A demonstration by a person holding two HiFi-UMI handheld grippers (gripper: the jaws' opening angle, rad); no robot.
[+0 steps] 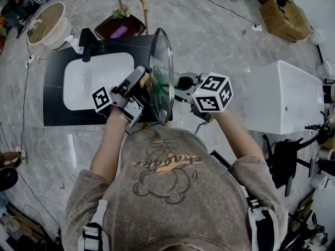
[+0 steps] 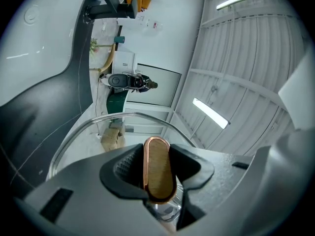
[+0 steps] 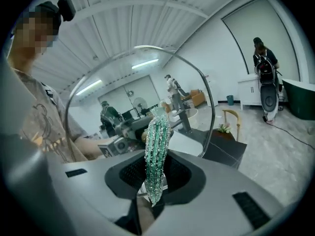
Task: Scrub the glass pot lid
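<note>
The glass pot lid [image 1: 161, 69] stands on edge between my two grippers, above the front of the black counter. My left gripper [image 1: 137, 92] is shut on the lid's handle [image 2: 158, 168], an oval wooden knob with a copper rim; the lid's steel-edged glass [image 2: 118, 117] arcs beyond the jaws. From the other side, my right gripper [image 1: 181, 84] is shut on a green sparkly scrubbing cloth [image 3: 156, 151], which stands upright between its jaws [image 3: 155, 181] against the lid's glass [image 3: 197, 82]. Through the glass I see the left gripper and the person's arm.
A white basin [image 1: 89, 80] with a black faucet [image 1: 88, 42] is set in the black counter [image 1: 55, 114] just left of the lid. A wooden chair [image 1: 132, 4] stands behind it. A white tub [image 1: 282, 95] sits at the right, cardboard boxes [image 1: 282, 14] at the far right.
</note>
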